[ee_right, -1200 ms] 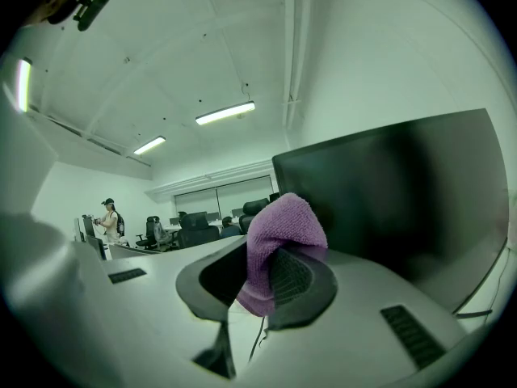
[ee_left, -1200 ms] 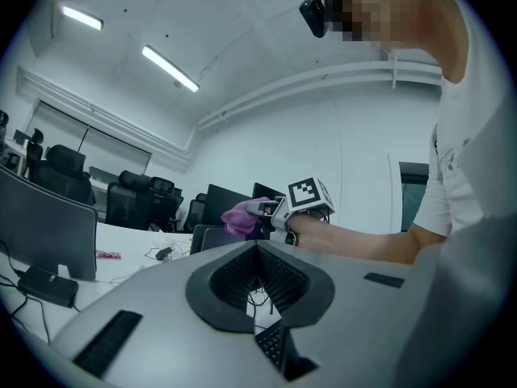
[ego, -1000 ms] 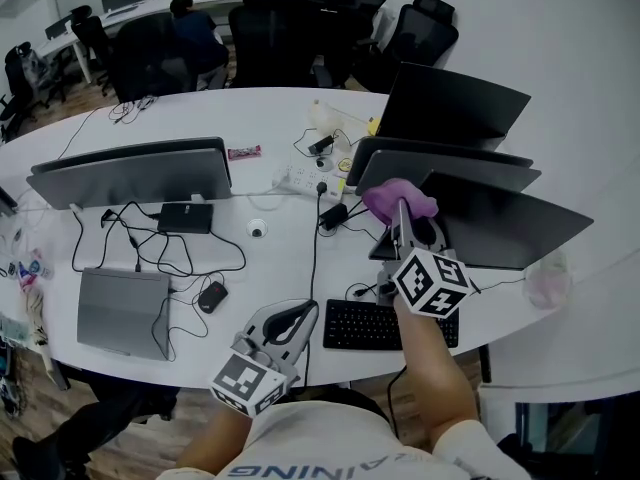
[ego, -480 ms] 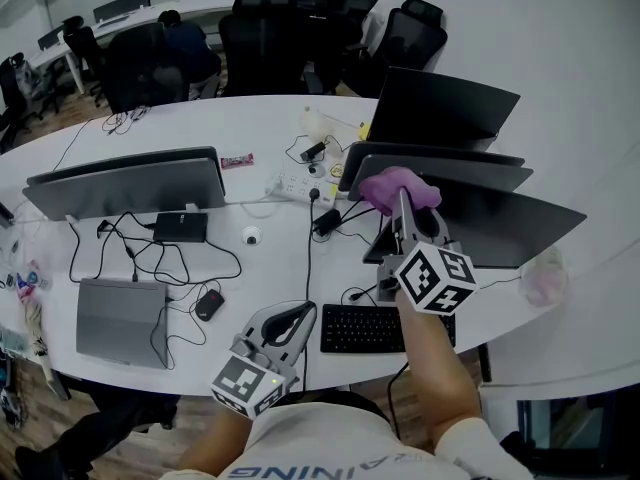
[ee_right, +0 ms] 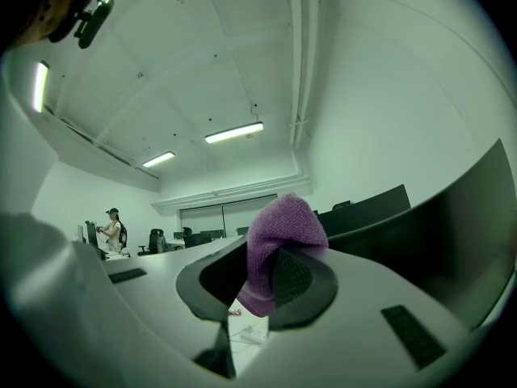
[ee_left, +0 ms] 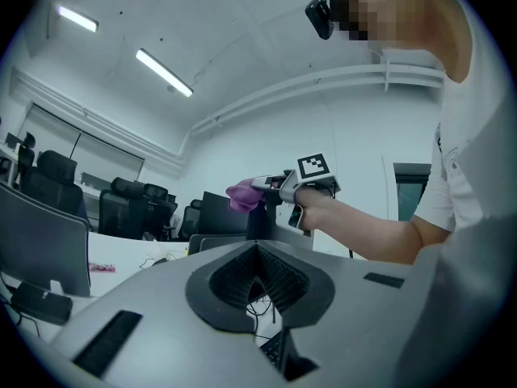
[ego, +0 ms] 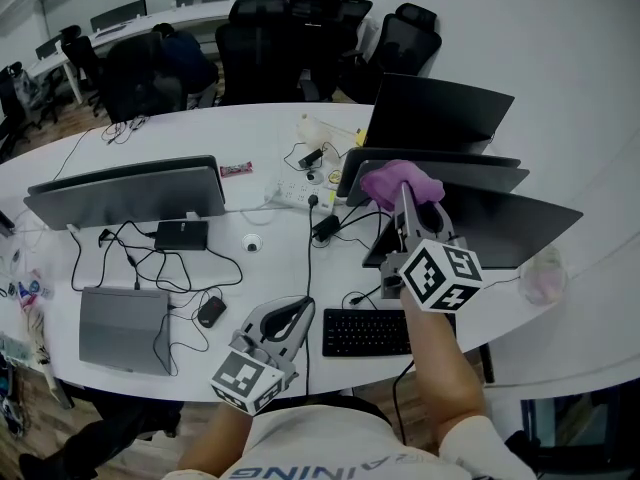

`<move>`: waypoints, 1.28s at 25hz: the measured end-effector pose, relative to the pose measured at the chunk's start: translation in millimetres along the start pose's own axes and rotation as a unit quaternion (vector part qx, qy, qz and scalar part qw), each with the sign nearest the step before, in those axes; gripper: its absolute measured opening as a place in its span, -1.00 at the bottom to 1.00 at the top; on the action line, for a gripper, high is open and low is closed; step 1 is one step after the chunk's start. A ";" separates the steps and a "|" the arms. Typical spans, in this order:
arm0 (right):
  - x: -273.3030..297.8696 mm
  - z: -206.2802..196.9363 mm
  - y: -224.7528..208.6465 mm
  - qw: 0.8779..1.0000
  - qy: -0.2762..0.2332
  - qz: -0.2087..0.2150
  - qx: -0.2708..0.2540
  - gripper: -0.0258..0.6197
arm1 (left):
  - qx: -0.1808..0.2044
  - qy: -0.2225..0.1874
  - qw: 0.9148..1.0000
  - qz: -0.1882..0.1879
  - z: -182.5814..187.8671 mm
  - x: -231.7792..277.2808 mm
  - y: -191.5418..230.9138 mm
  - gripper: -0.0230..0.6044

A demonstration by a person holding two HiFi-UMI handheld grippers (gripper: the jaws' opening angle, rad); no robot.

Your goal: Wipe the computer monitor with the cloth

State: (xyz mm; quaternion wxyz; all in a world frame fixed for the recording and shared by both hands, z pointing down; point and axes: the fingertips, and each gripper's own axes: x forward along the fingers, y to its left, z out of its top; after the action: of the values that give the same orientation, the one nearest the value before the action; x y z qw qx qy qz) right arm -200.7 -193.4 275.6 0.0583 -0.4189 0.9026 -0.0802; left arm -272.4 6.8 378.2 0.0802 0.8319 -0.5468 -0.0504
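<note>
My right gripper (ego: 403, 193) is shut on a purple cloth (ego: 398, 181), held up at the top left corner of the nearest dark monitor (ego: 505, 230). In the right gripper view the cloth (ee_right: 277, 239) bulges up between the jaws, and the monitor's dark edge (ee_right: 456, 233) runs along the right. My left gripper (ego: 291, 315) hangs low near the desk's front edge, left of the keyboard (ego: 365, 332). It is shut with nothing between its pads (ee_left: 279, 281). The left gripper view also catches the cloth (ee_left: 242, 194) in the right gripper (ee_left: 266, 185).
Two more dark monitors (ego: 440, 108) stand behind the near one, and a grey one (ego: 125, 190) is at the left. Cables, a power strip (ego: 295, 190), a mouse (ego: 210, 312) and a closed laptop (ego: 122, 328) lie on the white desk (ego: 260, 138). Office chairs (ego: 260, 43) stand beyond it.
The right gripper has lifted the cloth a little higher and farther along the near monitor's top left corner. The left gripper has stayed put.
</note>
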 end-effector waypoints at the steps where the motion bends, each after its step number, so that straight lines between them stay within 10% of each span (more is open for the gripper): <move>1: -1.9 3.6 3.1 1.000 -0.003 0.005 -0.010 -0.75 | 0.003 -0.002 1.000 -0.001 3.6 1.2 2.2 -0.91; 10: -10.6 56.9 11.0 0.981 -0.057 -0.003 -0.186 -0.75 | 0.018 -0.052 0.998 -0.020 46.7 14.4 15.9 -0.91; 23: 5.4 36.2 -35.9 0.939 0.020 -0.010 -0.342 -0.75 | 0.030 -0.045 0.998 0.017 50.6 38.0 10.2 -0.91; 32: -6.1 33.3 -41.5 0.932 0.035 0.038 -0.358 -0.75 | 0.038 -0.041 0.998 0.024 56.9 75.8 -22.1 -0.91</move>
State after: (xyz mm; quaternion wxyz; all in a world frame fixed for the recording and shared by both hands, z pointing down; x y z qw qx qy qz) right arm -160.1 -218.3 251.3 -0.1243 -0.3742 0.8881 0.2361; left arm -232.2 -58.7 318.5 0.0277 0.8181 -0.5711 -0.0615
